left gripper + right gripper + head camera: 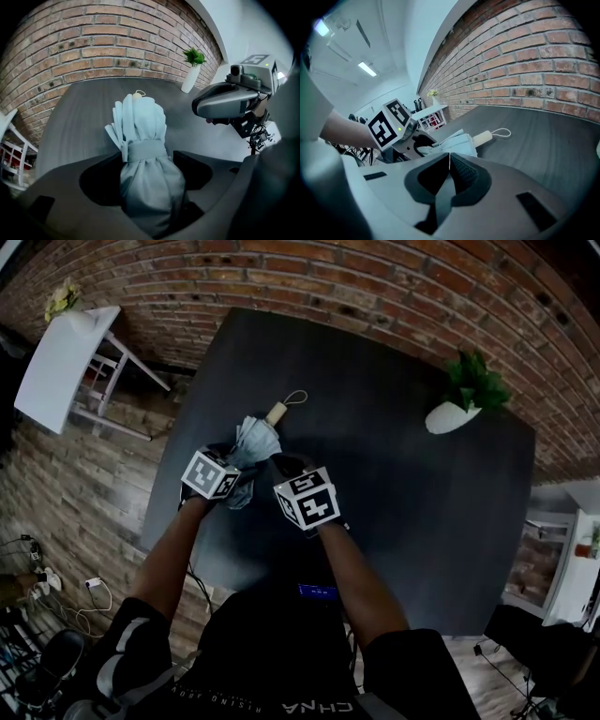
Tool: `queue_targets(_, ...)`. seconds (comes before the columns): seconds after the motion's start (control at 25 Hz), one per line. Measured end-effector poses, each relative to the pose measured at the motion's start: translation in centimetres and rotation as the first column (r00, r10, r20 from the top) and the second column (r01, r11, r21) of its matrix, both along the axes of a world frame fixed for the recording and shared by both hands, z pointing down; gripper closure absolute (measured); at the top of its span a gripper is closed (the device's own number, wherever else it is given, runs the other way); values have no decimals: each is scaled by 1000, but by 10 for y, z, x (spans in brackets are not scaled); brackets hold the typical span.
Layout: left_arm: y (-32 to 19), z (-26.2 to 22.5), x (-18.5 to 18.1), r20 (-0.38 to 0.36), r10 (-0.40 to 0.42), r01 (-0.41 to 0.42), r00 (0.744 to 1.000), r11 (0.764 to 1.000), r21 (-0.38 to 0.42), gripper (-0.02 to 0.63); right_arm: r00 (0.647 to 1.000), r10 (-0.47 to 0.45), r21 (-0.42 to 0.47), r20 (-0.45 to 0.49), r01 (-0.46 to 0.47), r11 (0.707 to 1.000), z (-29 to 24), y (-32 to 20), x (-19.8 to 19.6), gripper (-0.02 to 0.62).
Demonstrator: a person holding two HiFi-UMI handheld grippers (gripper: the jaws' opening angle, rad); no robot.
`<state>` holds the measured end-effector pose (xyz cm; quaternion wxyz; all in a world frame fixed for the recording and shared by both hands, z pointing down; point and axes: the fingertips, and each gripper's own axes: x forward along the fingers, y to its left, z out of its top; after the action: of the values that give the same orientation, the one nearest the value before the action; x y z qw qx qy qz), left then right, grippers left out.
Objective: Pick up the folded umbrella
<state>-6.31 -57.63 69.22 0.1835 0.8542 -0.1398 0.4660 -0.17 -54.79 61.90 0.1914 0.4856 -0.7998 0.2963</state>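
Note:
The folded pale-blue umbrella lies on the dark table, its wooden handle and cord loop pointing away from me. My left gripper stands open, straddling the umbrella's bunched near end. Dark gaps show on both sides between the fabric and the fingers. In the left gripper view its own jaws reach just short of the strap band. My right gripper hovers just right of the umbrella. It is shut, its pads meeting with nothing between them.
A green plant in a white pot stands at the table's far right. A white side table stands off the table's left, against the brick wall. The table's near-left edge runs just below my left forearm.

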Motion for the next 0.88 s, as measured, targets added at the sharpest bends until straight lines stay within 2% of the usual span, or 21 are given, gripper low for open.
queue_targets(0.52, 0, -7, -4, -59, -44, 43, 997, 999, -11, 305, 999, 24, 11, -23, -24, 1000, -9, 11, 15, 584)
queue_targets(0.64, 0, -14, -5, -118, -85, 82, 989, 996, -37, 308, 999, 40, 17, -30, -40, 999, -13, 13, 23, 584)
queue_targets(0.88, 9, -32, -3, -241, -180, 161, 954, 982, -96, 310, 998, 54, 40, -43, -52, 998, -25, 21, 35, 584)
